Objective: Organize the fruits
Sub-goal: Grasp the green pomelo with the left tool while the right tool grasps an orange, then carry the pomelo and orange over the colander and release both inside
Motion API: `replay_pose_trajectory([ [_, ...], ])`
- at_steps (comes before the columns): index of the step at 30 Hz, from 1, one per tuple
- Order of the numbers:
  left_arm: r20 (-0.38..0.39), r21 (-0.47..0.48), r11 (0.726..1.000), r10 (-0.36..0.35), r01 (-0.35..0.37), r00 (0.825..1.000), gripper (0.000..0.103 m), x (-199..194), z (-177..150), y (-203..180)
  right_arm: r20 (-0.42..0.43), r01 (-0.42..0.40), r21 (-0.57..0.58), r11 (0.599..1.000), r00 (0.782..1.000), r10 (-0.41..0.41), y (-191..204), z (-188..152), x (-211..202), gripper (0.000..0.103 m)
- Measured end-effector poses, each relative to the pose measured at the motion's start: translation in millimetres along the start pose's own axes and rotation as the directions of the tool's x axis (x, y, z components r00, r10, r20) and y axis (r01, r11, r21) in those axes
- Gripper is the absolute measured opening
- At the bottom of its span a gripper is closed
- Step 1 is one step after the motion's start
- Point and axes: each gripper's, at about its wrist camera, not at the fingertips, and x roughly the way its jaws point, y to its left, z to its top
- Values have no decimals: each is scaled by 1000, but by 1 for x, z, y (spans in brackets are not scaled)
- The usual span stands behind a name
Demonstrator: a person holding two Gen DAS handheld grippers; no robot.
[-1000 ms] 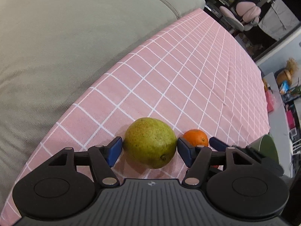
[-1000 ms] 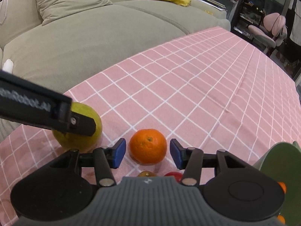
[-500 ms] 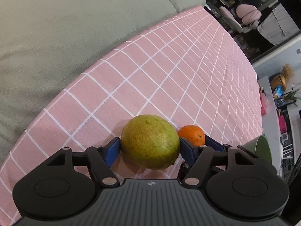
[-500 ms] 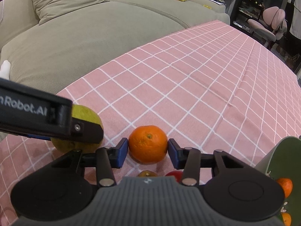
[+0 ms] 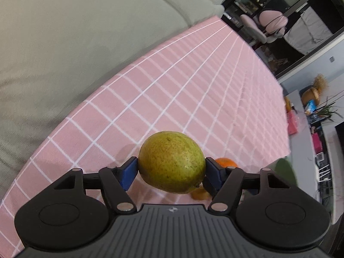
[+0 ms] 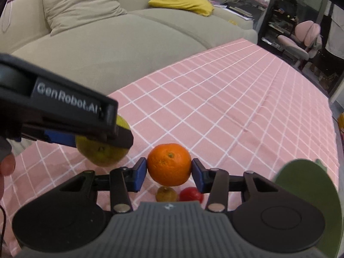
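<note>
Gripping a speckled yellow-green pear above the pink checked bench, the left tongs pinch it between blue pads, while the right tongs clamp a round orange mandarin beside a green bowl; two small fruits lie below.

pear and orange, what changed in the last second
Both got gripped and lifted: the left gripper closed on the pear, the right gripper on the orange. The two small fruits and the green bowl stayed put.
</note>
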Motion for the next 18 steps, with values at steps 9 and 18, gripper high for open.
replay_pose_trajectory([
  [9,24,114,988,-109,105,994,77,-33,-1,-53,83,36,77,996,996,-42,-28,-2,-66,42],
  [18,-27,245,945,-215,215,976,77,-36,-20,-122,84,106,154,982,989,-120,-74,-29,-120,42],
])
